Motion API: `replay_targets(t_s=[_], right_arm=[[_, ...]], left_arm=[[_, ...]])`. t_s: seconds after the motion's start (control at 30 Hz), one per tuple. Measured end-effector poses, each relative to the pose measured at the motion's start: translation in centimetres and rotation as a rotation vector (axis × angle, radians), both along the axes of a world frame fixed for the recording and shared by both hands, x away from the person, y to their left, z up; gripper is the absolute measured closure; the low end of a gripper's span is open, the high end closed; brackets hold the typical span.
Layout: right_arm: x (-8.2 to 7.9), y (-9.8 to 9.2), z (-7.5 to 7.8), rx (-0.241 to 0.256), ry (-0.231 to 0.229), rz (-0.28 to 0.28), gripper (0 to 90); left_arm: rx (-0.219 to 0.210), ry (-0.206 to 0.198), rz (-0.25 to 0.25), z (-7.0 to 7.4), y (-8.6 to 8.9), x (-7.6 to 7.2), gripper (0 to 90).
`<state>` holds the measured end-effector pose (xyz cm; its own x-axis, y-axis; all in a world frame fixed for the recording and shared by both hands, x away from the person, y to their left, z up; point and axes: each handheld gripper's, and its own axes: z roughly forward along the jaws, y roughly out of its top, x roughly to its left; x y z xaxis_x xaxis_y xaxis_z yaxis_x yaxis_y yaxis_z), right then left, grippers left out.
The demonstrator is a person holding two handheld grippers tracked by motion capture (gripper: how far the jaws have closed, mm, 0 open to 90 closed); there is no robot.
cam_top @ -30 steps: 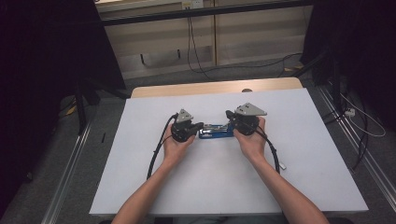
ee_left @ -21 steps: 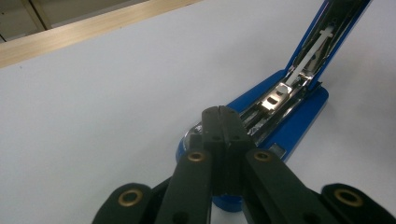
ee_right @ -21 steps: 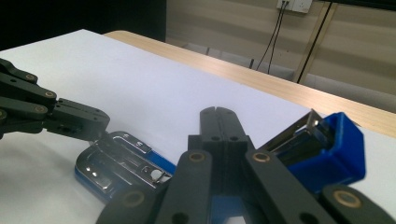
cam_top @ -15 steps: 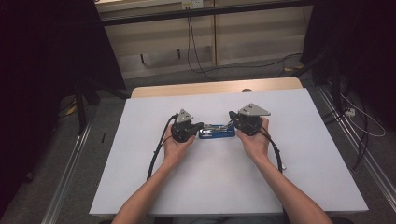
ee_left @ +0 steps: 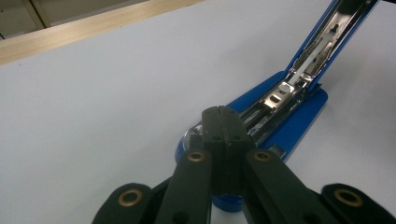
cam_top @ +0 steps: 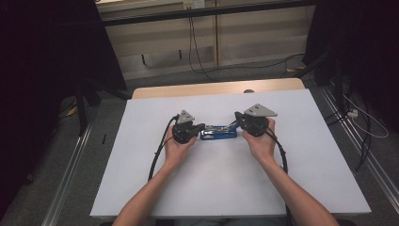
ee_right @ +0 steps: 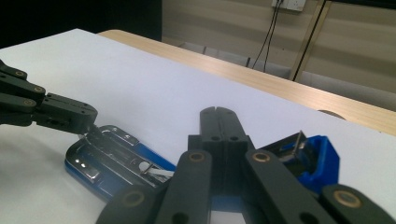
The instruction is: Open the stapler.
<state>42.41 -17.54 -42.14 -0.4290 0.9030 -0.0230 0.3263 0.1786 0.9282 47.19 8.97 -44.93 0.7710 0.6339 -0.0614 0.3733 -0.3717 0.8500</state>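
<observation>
A blue stapler (cam_top: 217, 133) lies on the white table between my two grippers, swung open. In the left gripper view its metal magazine arm (ee_left: 322, 42) rises up to the right from the blue base (ee_left: 299, 119). My left gripper (cam_top: 202, 127) is shut, and its tips (ee_left: 222, 116) rest on the base's rounded end. My right gripper (cam_top: 236, 125) is shut too, with nothing seen between its jaws (ee_right: 218, 114). The stapler's blue top cover (ee_right: 320, 161) sits just right of those jaws. The open base (ee_right: 112, 158) lies to their left under the left gripper (ee_right: 70, 116).
The white table (cam_top: 211, 188) has a wooden strip (cam_top: 211, 88) along its far edge. Black cables (cam_top: 157, 155) trail from each gripper toward the person. Past the table are the floor, more cables (cam_top: 357, 117) and dark curtains at both sides.
My right gripper has shifted slightly to the right, away from the left one. The left gripper stays on the stapler's base.
</observation>
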Motion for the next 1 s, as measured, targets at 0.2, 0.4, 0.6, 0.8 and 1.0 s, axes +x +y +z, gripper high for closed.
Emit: replay_targets(t_s=[0.2, 0.4, 0.6, 0.8, 1.0], right_arm=[[-0.3, -0.4, 0.3, -0.009, -0.003, 0.001, 90.0], [-0.4, -0.8, 0.1, -0.009, -0.001, -0.001, 90.0], [-0.6, -1.5, -0.3, -0.029, 0.016, -0.022, 90.0], [-0.7, -1.9, -0.3, -0.027, 0.013, -0.023, 90.0], [-0.7, -2.2, -0.7, -0.030, 0.031, -0.026, 90.0]], left_arm=[[0.002, 0.000, 0.003, 0.0, 0.0, 0.0, 90.0], [0.002, -0.001, 0.005, 0.0, 0.0, -0.1, 90.0], [0.001, -0.002, 0.003, 0.0, 0.0, -0.1, 90.0], [0.001, -0.002, 0.006, 0.0, 0.0, -0.1, 90.0], [-0.003, 0.000, 0.006, 0.0, 0.0, -0.1, 90.0]])
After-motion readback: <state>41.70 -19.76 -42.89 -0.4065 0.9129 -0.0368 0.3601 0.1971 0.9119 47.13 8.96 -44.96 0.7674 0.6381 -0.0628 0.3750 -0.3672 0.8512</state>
